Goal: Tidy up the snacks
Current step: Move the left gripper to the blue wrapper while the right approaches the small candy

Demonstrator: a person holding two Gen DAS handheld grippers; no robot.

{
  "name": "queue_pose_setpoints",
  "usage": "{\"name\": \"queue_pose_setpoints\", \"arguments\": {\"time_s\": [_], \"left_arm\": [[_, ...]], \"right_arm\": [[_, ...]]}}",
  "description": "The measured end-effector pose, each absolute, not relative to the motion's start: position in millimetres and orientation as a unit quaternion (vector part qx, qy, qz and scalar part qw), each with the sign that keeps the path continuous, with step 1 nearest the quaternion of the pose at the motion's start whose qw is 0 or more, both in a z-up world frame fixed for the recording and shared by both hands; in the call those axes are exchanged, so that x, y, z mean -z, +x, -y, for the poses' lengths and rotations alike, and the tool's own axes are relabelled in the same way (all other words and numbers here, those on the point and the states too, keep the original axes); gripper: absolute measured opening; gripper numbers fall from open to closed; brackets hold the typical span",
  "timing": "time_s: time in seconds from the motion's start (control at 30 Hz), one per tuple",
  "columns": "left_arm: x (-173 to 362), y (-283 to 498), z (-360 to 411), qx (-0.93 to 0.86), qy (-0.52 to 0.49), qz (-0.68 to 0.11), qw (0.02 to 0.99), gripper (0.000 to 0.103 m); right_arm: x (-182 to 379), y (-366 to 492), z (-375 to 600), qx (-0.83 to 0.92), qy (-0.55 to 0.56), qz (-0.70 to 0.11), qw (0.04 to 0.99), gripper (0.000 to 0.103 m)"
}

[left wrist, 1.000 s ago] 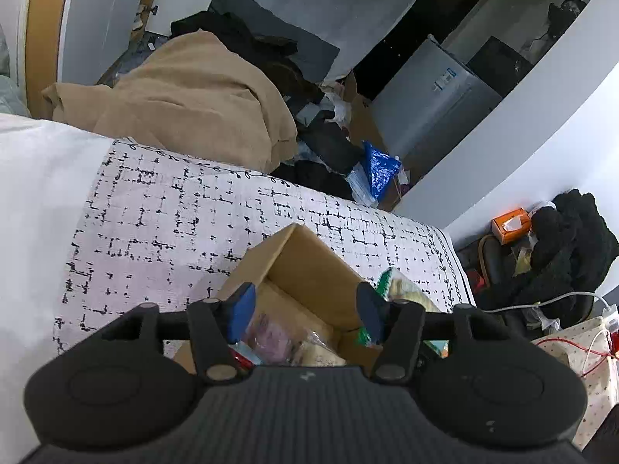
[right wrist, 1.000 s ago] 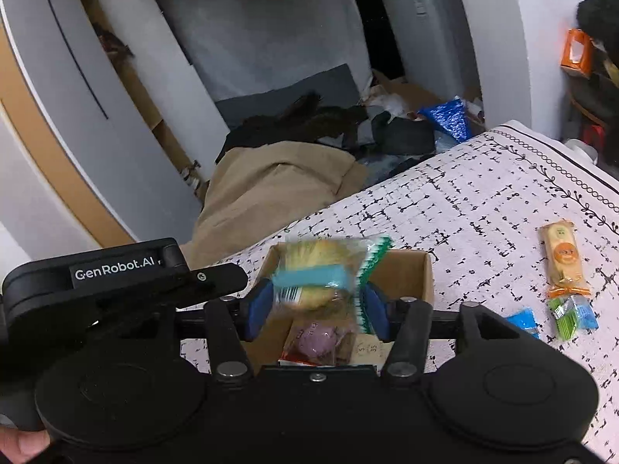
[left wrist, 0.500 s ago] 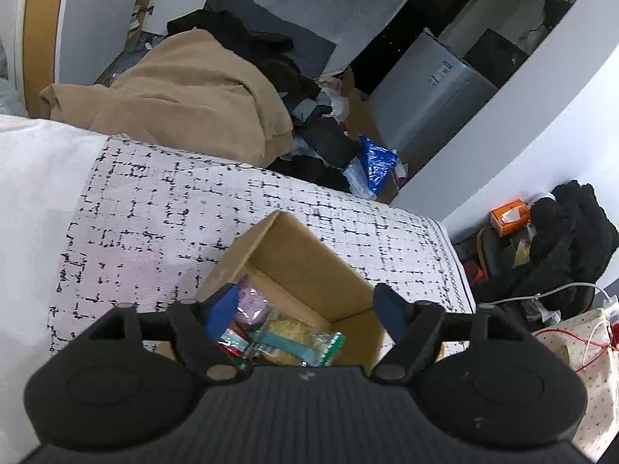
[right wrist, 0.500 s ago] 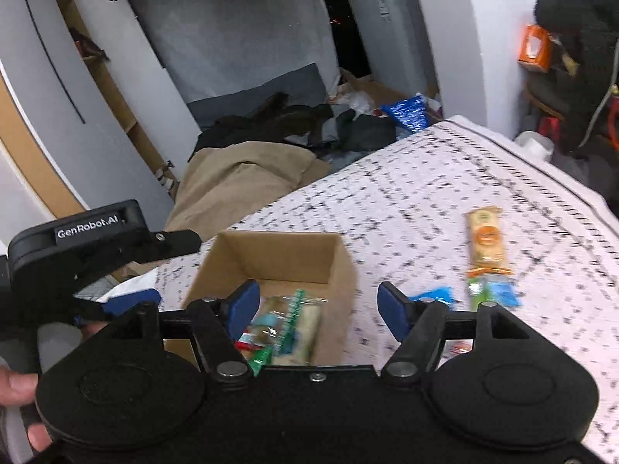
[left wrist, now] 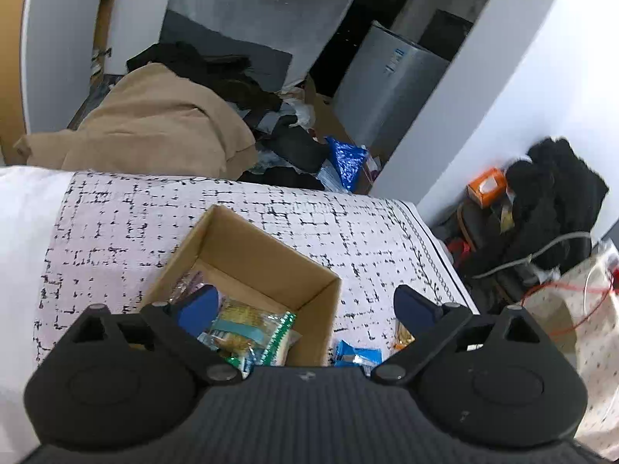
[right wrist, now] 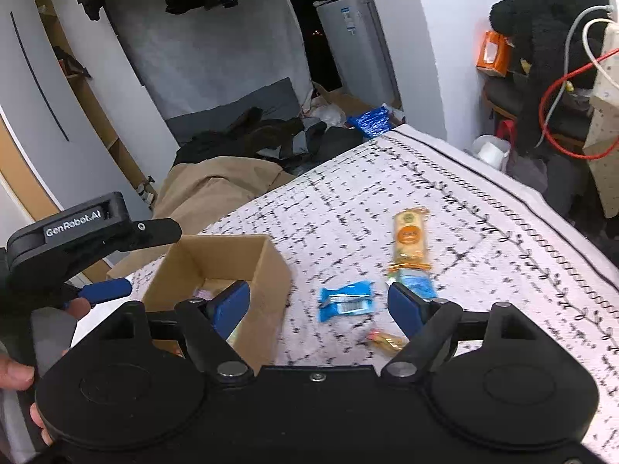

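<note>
An open cardboard box [left wrist: 247, 255] stands on the patterned cloth with a green-edged snack packet [left wrist: 251, 328] and other snacks inside. My left gripper [left wrist: 305, 309] hovers over the box's near right corner, jaws opening wide, gripping nothing. In the right wrist view the box [right wrist: 216, 266] is at the left. My right gripper [right wrist: 319, 303] hangs above a blue packet [right wrist: 344, 299], its jaws opening and apart from it. An orange bar [right wrist: 410, 236], a green-blue packet [right wrist: 414, 282] and a small orange sweet [right wrist: 387, 340] lie nearby.
The left gripper's body [right wrist: 89, 239] and a hand [right wrist: 15, 375] sit at the left of the right wrist view. Beyond the cloth's far edge lie a tan blanket [left wrist: 154, 135] and dark clothes [left wrist: 216, 73]. A chair with black clothing [right wrist: 541, 58] stands at the right.
The right gripper let the green-edged packet go into the box and swung right over the loose snacks. Both pairs of jaws spread wider. The left gripper shifted right along the box.
</note>
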State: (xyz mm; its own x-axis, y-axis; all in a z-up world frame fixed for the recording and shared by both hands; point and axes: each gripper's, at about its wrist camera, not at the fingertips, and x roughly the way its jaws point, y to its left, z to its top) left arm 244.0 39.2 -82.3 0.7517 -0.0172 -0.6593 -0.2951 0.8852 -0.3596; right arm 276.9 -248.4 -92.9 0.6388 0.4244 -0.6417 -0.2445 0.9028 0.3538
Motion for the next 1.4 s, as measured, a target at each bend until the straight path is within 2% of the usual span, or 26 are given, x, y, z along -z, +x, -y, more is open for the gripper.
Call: {"name": "queue_pose_setpoints", "arguments": {"time_s": [0.07, 0.77, 0.93, 1.0, 1.1, 1.23, 1.4], "left_arm": [[83.9, 245.9, -32.8, -0.069, -0.228, -0.349, 0.906, 0.103], [103.7, 258.0, 45.3, -0.031, -0.138, -0.360, 0.922, 0.102], [113.7, 262.8, 55.4, -0.018, -0.133, -0.375, 0.917, 0.100], [117.6, 264.2, 58.5, -0.019, -0.129, -0.377, 0.917, 0.097], [124.7, 269.1, 63.0, -0.021, -0.123, -0.385, 0.914, 0.087], [135.5, 277.0, 66.4, -0.016, -0.131, -0.402, 0.906, 0.065], [150.2, 288.4, 75.3, -0.014, -0.121, -0.418, 0.900, 0.059]], "right_arm": [[94.6, 276.4, 257.0, -0.183, 0.118, -0.380, 0.899, 0.080], [162.8, 283.3, 314.8, -0.196, 0.187, -0.391, 0.880, 0.080], [183.5, 290.1, 304.7, -0.216, 0.176, -0.404, 0.871, 0.075], [190.5, 295.3, 301.4, -0.223, 0.175, -0.411, 0.867, 0.073], [200.5, 303.8, 295.6, -0.226, 0.162, -0.415, 0.866, 0.070], [213.0, 311.8, 294.9, -0.238, 0.171, -0.418, 0.860, 0.068], [226.0, 319.8, 288.3, -0.246, 0.158, -0.424, 0.857, 0.061]]}}
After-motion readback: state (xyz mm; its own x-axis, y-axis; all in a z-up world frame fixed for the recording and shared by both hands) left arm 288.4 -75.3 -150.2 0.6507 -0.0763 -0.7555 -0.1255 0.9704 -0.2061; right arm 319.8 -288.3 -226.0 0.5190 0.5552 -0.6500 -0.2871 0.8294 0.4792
